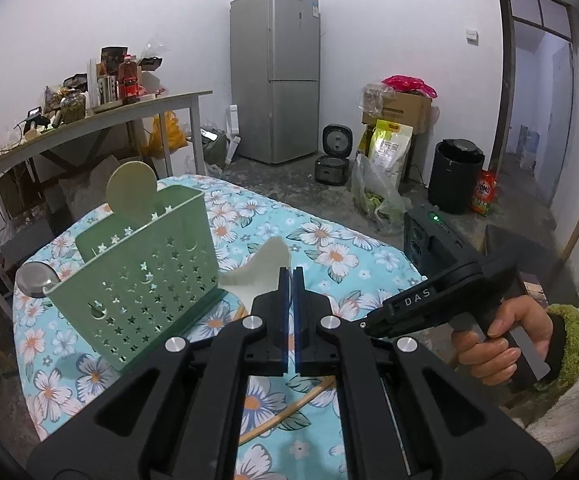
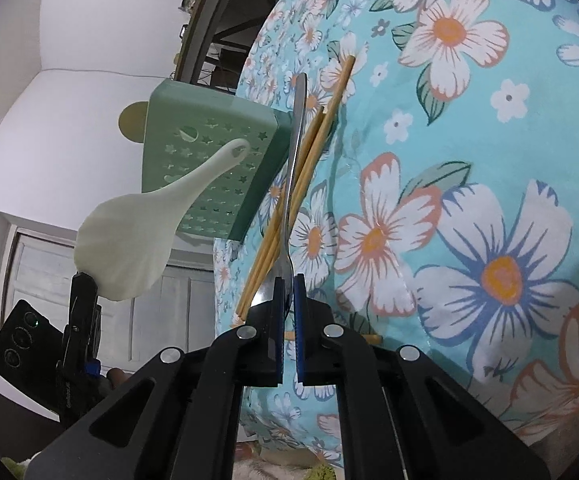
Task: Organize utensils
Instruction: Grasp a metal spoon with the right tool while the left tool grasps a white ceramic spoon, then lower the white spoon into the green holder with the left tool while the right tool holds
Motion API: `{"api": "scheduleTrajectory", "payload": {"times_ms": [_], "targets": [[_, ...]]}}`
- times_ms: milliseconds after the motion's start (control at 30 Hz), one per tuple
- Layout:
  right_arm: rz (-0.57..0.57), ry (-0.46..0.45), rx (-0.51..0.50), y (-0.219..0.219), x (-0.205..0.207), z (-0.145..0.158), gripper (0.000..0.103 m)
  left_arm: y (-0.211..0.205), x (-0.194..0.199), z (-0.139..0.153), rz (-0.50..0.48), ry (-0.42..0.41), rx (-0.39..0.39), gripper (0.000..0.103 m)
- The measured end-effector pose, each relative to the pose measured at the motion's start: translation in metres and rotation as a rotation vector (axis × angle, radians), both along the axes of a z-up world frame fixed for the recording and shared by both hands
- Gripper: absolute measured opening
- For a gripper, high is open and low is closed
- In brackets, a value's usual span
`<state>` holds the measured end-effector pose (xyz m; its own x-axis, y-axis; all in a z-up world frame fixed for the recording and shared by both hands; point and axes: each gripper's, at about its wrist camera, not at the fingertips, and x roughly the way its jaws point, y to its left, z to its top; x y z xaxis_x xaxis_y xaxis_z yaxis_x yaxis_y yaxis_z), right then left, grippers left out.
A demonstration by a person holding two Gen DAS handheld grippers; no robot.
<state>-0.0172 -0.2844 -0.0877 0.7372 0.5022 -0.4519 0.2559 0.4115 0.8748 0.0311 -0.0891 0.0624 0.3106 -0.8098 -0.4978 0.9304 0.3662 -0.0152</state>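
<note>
So the green perforated caddy (image 1: 145,276) is standing on the floral-cloth table (image 1: 329,248), toward the left side, and it's not empty. A round pale-green paddle thing (image 1: 131,192) pokes up out of the far compartment, and what looks like a metal ladle or spoon bowl (image 1: 35,280) sticks out at its near-left corner. I can't say which slot that one sits in.

The left hand-held gripper (image 1: 289,280) has its blue pads squeezed nearly together on the white rice scoop (image 2: 129,248). From the right wrist camera you can see the scoop's broad end pinched there, with the handle end pointing toward the caddy, held up off the table and just to the right of the caddy. Not in yet, though.

The right hand-held gripper (image 2: 288,292) is down at the table with its pads closed to a narrow gap around the head end of a metal fork (image 2: 295,168). The fork looks pinched between them, but it's lying flat across the bamboo chopsticks (image 2: 289,208), so not lifted as far as I can tell.

My read on progress: roughly half done. Two pieces look stowed, the scoop is about to drop in, the fork is next, and the chopsticks are untouched on the cloth.
</note>
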Motion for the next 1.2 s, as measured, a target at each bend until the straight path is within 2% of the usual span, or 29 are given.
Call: {"api": "scheduleTrajectory", "payload": {"times_ms": [733,1033,1200], "targets": [[0.004,-0.119,-0.033,0.004,0.006,0.043,0.005,0.043,-0.012,0.062,0.001,-0.011,-0.165,0.001],[0.028,-0.161,-0.059,0.01,0.014,0.058,0.005,0.074,-0.005,0.096,0.063,-0.032,-0.25,0.001],[0.037,-0.175,-0.066,0.011,0.018,0.063,0.005,0.092,0.009,0.11,0.099,-0.011,-0.292,0.001]]}}
